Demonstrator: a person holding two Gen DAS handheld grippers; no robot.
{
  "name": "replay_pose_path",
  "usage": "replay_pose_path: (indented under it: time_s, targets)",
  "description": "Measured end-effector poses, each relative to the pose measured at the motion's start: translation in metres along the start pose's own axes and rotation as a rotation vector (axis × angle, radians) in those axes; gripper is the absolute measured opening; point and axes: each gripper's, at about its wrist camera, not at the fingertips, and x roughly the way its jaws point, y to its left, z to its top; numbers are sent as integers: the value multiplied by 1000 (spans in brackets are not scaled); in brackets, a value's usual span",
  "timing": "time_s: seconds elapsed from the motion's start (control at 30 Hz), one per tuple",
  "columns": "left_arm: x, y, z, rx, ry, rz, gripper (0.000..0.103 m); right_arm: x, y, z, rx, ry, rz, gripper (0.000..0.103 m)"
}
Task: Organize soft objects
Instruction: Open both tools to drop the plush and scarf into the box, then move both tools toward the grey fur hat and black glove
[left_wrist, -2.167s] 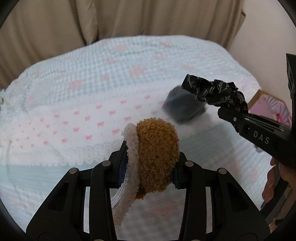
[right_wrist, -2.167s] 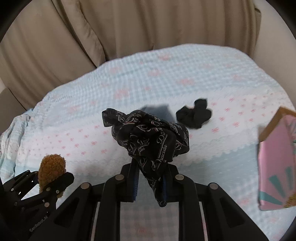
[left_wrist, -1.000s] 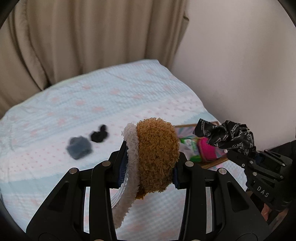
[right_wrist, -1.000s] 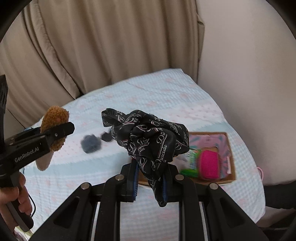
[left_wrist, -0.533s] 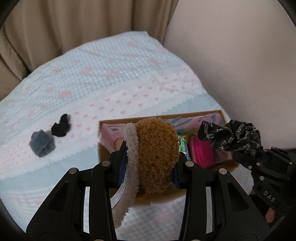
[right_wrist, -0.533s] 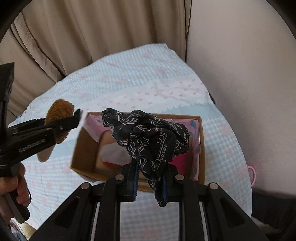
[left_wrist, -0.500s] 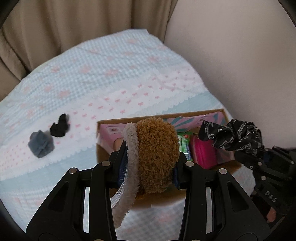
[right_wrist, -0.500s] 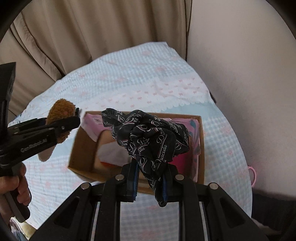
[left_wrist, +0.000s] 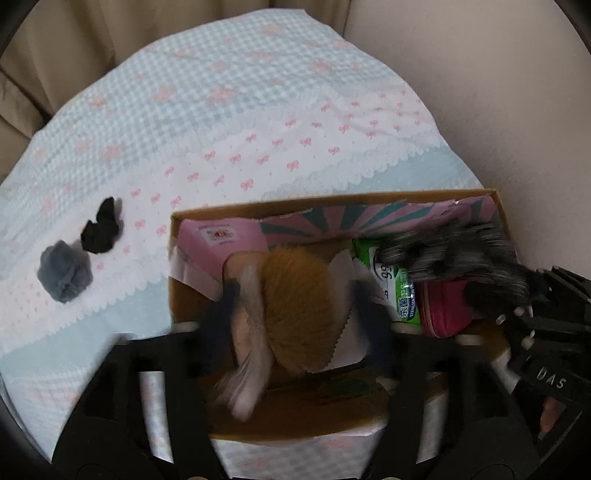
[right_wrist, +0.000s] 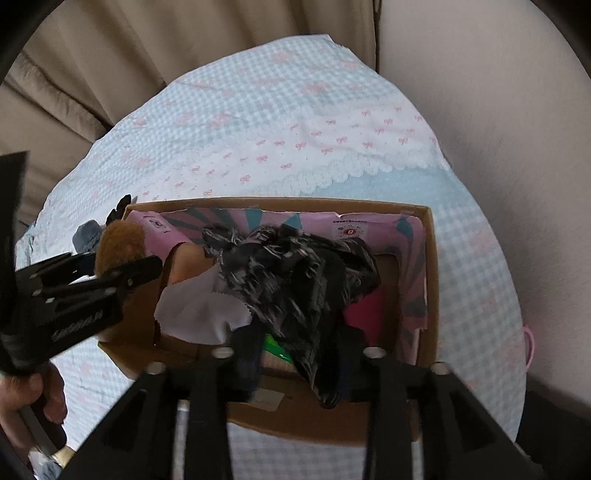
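My left gripper (left_wrist: 295, 314) is over the cardboard box (left_wrist: 258, 208), with its jaws spread wider than the brown-and-cream plush piece (left_wrist: 295, 306) between them; the frame is blurred. My right gripper (right_wrist: 295, 354) hangs over the same box (right_wrist: 430, 258) with the black patterned scrunchie (right_wrist: 295, 273) between its spread jaws, also blurred. The scrunchie also shows in the left wrist view (left_wrist: 454, 258). A grey scrunchie (left_wrist: 62, 275) and a black scrunchie (left_wrist: 101, 230) lie on the bed to the left of the box.
The box holds a pink package (left_wrist: 218, 240), a green wipes pack (left_wrist: 399, 291), a magenta pouch (left_wrist: 443, 310) and white paper (right_wrist: 199, 306). The bed cover (left_wrist: 240, 122) is blue check with pink bows. A wall is on the right, curtains behind.
Both grippers have moved down closer over the box. Both sets of jaws have spread apart, and the plush piece and patterned scrunchie blur as they come loose.
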Motion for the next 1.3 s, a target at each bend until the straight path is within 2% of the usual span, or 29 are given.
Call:
replay_pose_path:
  time_s: [0.07,0.13,0.33,0.7,0.93,1.03,1.3]
  targets:
    - [-6,0,1,7,-3,1,103,0,-2,4,25,-8,32,87]
    - [-11,2,-2,17,4,17,103,-5,-5,4,40,-39,68,102]
    - [-18,8,-14,11,12,22,103,-10,-5,-1,38,-61,74,102]
    - [-50,6,-25,39,-32,-16,103,-36,2,-11,58,-110,58,102]
    - [-100,17,-35,76,-83,-36,103,-77,27,-18,61,-163,16,102]
    - [-128,28,-40,77,-107,-54,103,-97,48,-24,46,-176,0,102]
    - [-207,70,-60,77,-206,-44,103,-166,114,-37,59,-295,-39,102]
